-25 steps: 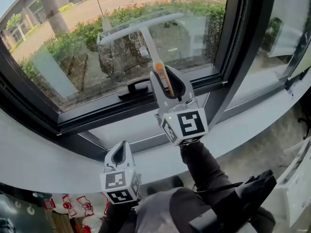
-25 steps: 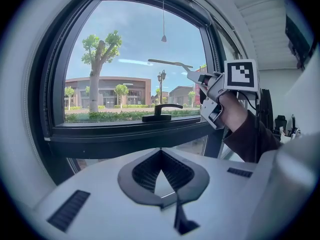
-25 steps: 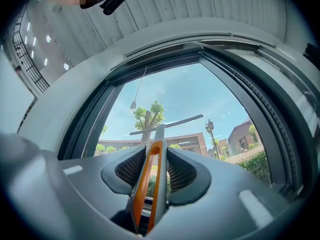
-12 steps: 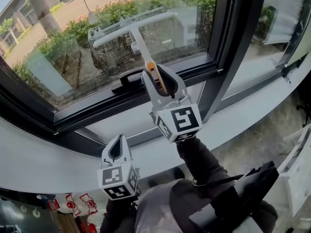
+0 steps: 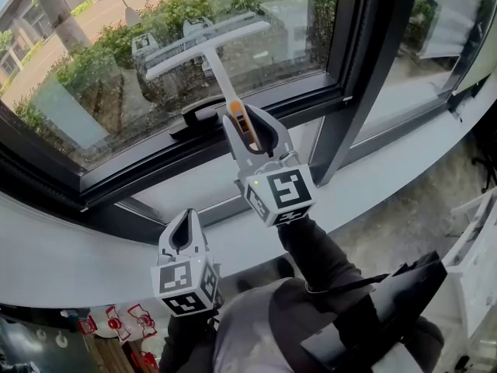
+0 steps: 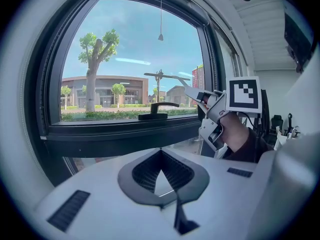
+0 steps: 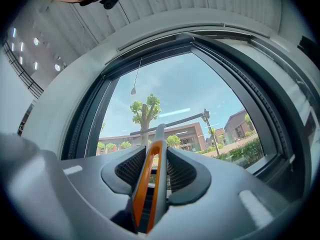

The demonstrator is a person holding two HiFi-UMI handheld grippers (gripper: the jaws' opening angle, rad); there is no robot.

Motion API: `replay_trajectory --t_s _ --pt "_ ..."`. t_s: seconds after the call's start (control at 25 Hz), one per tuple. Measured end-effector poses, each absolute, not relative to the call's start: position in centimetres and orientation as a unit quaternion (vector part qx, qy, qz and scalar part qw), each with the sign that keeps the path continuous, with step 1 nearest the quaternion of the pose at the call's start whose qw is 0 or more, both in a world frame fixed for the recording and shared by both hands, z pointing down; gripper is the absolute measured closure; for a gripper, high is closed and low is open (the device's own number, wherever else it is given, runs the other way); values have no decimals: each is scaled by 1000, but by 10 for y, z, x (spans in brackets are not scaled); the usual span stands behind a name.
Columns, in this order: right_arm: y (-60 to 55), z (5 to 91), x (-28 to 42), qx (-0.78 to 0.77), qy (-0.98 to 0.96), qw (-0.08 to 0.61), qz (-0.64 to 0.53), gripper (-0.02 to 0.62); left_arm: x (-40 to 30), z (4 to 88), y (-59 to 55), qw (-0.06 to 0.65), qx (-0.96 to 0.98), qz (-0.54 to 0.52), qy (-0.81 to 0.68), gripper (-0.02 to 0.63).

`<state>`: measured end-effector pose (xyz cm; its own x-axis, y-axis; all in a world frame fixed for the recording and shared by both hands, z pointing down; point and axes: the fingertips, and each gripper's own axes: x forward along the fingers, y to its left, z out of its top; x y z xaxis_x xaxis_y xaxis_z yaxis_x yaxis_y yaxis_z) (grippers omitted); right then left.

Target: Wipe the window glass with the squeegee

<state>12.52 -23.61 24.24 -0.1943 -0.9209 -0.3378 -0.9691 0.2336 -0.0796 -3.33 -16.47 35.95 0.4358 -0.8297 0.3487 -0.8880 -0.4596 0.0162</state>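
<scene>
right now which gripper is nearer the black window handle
Right. The right gripper, shut on the squeegee, sits just beside the window handle, to its right; the left gripper is well below it, back over the sill, holding nothing.

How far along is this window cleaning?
Done: the right gripper is clamped on the squeegee handle. In hand: its blade is at the window glass. Left: unclear, since the glass shows no marks of what is wiped. The left gripper is shut, empty.
</scene>
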Motion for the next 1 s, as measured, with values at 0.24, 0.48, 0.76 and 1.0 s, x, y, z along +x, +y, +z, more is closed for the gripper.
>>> replay_trajectory --t_s 0.24,0.48,0.76,1.0 --pt "-236 253 125 -615 769 159 65 466 -34 363 -166 101 841 150 -510 606" --pt "-234 267 125 -616 771 152 53 466 -31 364 -165 100 843 152 -507 606" --pt "-232 285 123 -618 772 146 38 466 -30 367 -164 99 844 156 -504 606" --pt "-232 302 122 -618 773 139 24 466 -32 370 -164 101 843 159 -503 606"
